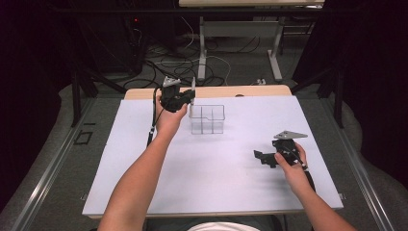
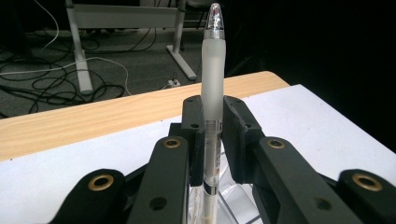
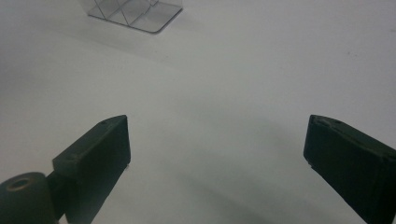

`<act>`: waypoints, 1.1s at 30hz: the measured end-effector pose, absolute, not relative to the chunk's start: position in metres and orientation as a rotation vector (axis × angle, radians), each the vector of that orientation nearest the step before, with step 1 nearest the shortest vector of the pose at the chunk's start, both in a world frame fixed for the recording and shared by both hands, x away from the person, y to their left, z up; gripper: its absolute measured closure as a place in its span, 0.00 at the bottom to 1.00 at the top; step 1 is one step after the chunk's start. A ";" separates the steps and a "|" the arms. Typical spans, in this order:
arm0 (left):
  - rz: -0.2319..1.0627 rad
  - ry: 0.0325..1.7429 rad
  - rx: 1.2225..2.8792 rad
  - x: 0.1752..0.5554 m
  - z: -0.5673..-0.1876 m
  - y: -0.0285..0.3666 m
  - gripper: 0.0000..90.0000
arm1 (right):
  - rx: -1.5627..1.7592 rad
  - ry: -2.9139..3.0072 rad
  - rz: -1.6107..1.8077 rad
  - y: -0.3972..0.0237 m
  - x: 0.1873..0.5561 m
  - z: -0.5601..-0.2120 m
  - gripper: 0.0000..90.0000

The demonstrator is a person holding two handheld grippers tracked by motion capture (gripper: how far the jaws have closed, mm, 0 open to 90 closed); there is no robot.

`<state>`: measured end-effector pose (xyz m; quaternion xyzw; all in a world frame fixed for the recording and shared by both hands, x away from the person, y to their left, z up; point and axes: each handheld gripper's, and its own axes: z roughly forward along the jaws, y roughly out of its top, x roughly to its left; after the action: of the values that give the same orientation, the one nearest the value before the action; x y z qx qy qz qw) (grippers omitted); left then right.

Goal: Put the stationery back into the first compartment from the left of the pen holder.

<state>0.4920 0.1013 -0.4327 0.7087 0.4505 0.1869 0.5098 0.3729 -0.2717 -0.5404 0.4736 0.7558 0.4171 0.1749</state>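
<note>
Two tongs: one per hand, both over the white sheet on the worktop.
Left tongs: clamped on a pen, pads pressing it from both sides; held by left hand at far-left part of sheet.
Pen pos: upright betw. the jaws, frosted grip sleeve + clear tip sticking up above them, printed barrel running down below the pads.
Pen vs organizer: in high view pen sits just at the near-left top corner of the clear organizer; in left gripper view its lower end is down by a clear wall. Touching or not – can't tell.
Right tongs: jaws wide apart, nothing betw. them, bare sheet beneath; held low by right hand at right side, well apart from pen.
Organizer: clear plastic box w/ dividers, upright, far-centre of sheet; seen also at top of right gripper view.
Count: 1 pen, 1 organizer, 2 tongs, 2 hands.
Compartments: at least 4 by the cross dividers; contents – none visible.
Worktop: wood edge showing at far side beyond sheet.
</note>
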 end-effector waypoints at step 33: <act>0.505 1.080 1.676 0.498 -0.438 0.091 0.89 | 1.341 2.159 1.181 -0.271 0.372 -0.542 0.09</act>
<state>0.4978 0.0912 -0.4377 0.6978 0.4497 0.2103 0.5163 0.3725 -0.2706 -0.5417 0.4717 0.7593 0.4154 0.1684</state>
